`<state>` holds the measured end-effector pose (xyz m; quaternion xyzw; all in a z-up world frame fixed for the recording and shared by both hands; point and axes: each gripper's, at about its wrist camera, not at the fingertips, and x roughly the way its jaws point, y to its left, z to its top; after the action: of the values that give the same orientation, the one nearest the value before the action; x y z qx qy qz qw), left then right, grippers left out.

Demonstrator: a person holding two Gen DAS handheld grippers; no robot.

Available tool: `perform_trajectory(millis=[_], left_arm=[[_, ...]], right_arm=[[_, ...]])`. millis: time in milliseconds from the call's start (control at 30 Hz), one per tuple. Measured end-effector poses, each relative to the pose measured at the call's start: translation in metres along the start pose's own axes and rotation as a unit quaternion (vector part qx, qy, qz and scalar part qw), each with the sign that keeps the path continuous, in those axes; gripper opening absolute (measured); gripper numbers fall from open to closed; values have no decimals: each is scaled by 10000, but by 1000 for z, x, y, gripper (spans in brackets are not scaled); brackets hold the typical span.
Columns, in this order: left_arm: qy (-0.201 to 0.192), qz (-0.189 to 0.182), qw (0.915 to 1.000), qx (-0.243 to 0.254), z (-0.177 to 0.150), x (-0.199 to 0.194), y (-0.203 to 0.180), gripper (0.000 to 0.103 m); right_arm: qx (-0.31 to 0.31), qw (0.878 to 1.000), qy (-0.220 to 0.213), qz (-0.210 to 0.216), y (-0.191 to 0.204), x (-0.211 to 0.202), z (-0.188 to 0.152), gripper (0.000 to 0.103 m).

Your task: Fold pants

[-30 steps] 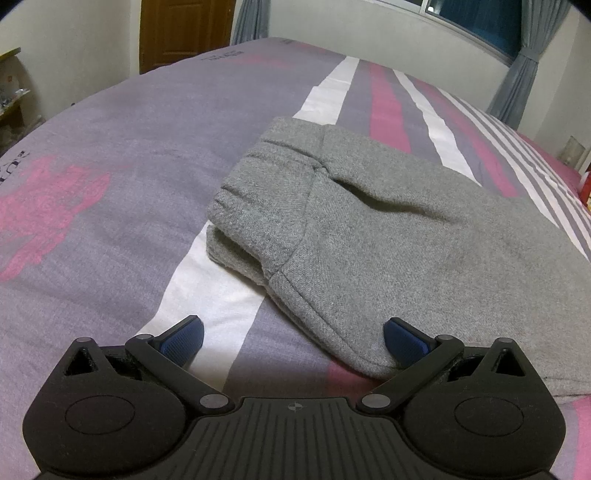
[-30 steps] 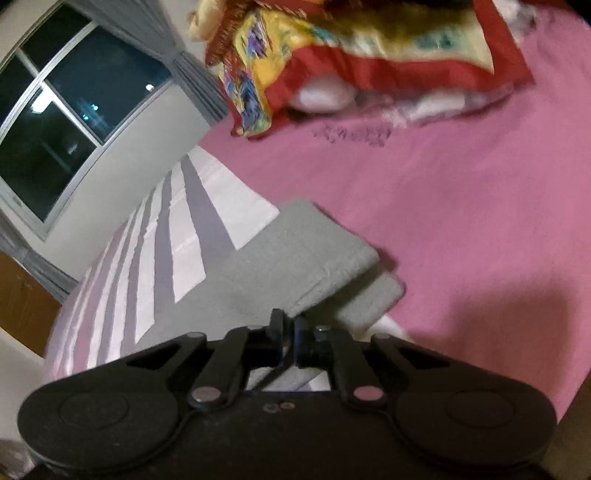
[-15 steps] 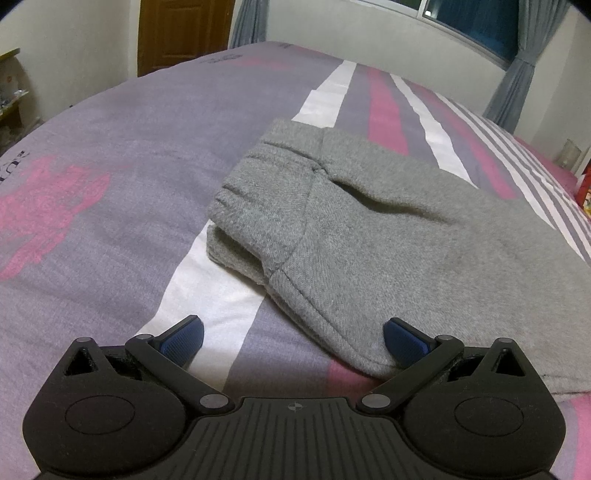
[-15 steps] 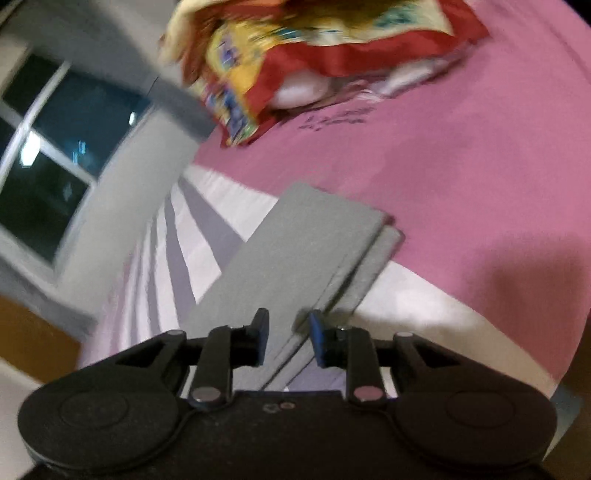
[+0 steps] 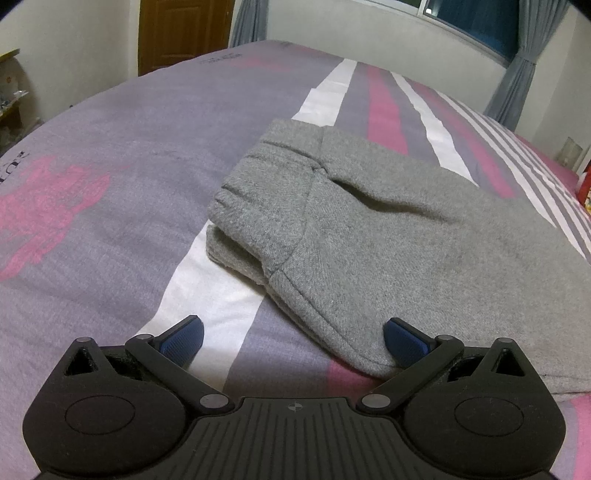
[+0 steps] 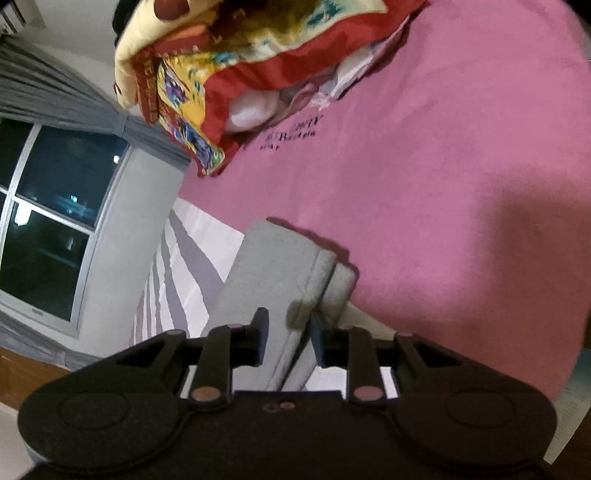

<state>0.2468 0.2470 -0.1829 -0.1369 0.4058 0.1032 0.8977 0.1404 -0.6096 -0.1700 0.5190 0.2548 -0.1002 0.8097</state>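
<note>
The grey pants [image 5: 369, 229] lie folded lengthwise on the bed, waistband end towards the left wrist camera. My left gripper [image 5: 291, 334] is open and empty, low over the sheet at the waist edge, its right finger against the cloth. In the right wrist view the leg-cuff end of the pants [image 6: 280, 269] lies in two stacked layers. My right gripper [image 6: 288, 332] is partly open, its fingers on either side of the cuff end, not clamped on it.
The bed has a striped purple, white and pink sheet [image 5: 110, 184] and a pink area [image 6: 443, 184]. A red and yellow quilt [image 6: 240, 66] is piled at the bed's head. A window with grey curtains [image 6: 55, 206] is beside the bed. A wooden door [image 5: 181, 33] stands far off.
My right gripper has opened from shut and tilted and shifted over the cuff end. My left gripper has stayed open and still.
</note>
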Motion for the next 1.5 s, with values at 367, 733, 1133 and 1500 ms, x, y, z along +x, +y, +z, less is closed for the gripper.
perform_trajectory(millis=[367, 733, 1133, 1500], left_arm=[[3, -6, 10000, 12, 1, 1, 0, 103], [-1, 11, 10000, 18, 0, 2, 0, 103], [-2, 10, 10000, 25, 0, 3, 0, 103], [-757, 280, 9967, -51, 6, -55, 9, 103]], right_arm=[[-557, 9983, 63, -166, 8, -6, -5, 7], [-404, 9991, 54, 72, -4, -7, -10, 48], [-2578, 9628, -684, 436, 72, -33, 0, 8], [-2592, 9584, -843, -851, 68, -24, -29, 25]])
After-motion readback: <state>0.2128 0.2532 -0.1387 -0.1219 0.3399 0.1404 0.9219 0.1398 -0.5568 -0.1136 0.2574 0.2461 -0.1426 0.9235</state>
